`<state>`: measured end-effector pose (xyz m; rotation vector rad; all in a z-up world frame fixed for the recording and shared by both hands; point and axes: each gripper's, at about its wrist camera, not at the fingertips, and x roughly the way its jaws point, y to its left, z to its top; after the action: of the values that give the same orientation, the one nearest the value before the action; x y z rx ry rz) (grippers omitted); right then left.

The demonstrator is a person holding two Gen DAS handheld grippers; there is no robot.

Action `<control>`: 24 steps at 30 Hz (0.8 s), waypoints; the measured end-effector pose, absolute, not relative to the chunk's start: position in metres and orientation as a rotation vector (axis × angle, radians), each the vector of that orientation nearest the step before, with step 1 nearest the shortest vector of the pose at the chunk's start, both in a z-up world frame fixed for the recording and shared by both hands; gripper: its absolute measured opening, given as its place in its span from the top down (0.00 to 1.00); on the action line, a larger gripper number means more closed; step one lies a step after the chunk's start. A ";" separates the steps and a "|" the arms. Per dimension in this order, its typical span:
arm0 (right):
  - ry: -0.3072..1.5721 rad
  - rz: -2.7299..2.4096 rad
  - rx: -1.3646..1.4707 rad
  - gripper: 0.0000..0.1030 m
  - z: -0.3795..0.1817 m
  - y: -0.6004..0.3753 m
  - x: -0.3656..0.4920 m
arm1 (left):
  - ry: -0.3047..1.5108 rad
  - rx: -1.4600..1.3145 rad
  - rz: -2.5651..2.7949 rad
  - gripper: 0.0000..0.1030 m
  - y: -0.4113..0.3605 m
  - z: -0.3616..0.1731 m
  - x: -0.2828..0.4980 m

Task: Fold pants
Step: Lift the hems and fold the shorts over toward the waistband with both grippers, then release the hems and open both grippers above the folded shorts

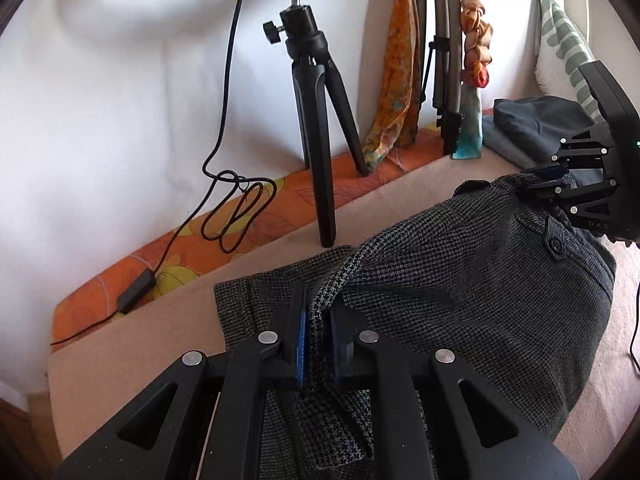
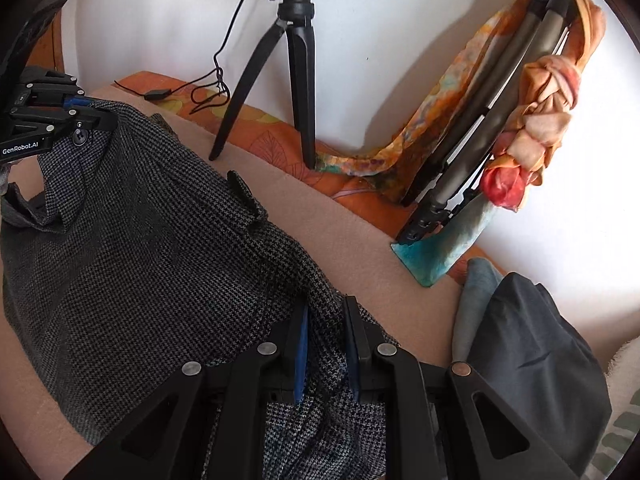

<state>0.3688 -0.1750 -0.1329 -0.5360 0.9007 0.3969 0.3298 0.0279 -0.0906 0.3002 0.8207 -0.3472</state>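
Dark grey houndstooth pants (image 1: 460, 280) lie on a beige blanket (image 1: 160, 332). My left gripper (image 1: 320, 320) is shut on a fold of the pants' edge, pinched between its blue pads. My right gripper (image 2: 326, 332) is shut on the other end of the waistband. The pants (image 2: 140, 260) hang stretched between the two. The right gripper also shows in the left wrist view (image 1: 532, 188) at the far right, on the fabric. The left gripper shows in the right wrist view (image 2: 96, 114) at the upper left, by a button.
A small black tripod (image 1: 316, 140) with a cable (image 1: 224, 208) stands on the orange patterned sheet (image 1: 280, 200) by the white wall. A folded tripod wrapped in scarves (image 2: 500, 120) leans there. Dark folded clothes (image 2: 532, 360) lie at the right.
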 end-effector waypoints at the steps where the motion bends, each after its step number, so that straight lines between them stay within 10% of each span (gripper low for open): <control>1: 0.909 0.395 -0.545 0.86 -0.137 -0.173 0.371 | 0.830 0.294 -0.349 0.88 0.028 -0.094 0.334; 9: 0.940 0.389 -0.539 0.86 -0.154 -0.172 0.385 | 0.834 0.206 -0.308 0.57 0.054 -0.087 0.340; 24: 0.954 0.328 -0.472 0.85 -0.156 -0.175 0.395 | 0.870 0.156 -0.287 0.47 0.097 -0.093 0.261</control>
<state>0.3949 -0.1750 -0.1558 -0.4716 0.9537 0.3277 0.2608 0.0967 -0.0925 0.1563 0.8697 -0.2866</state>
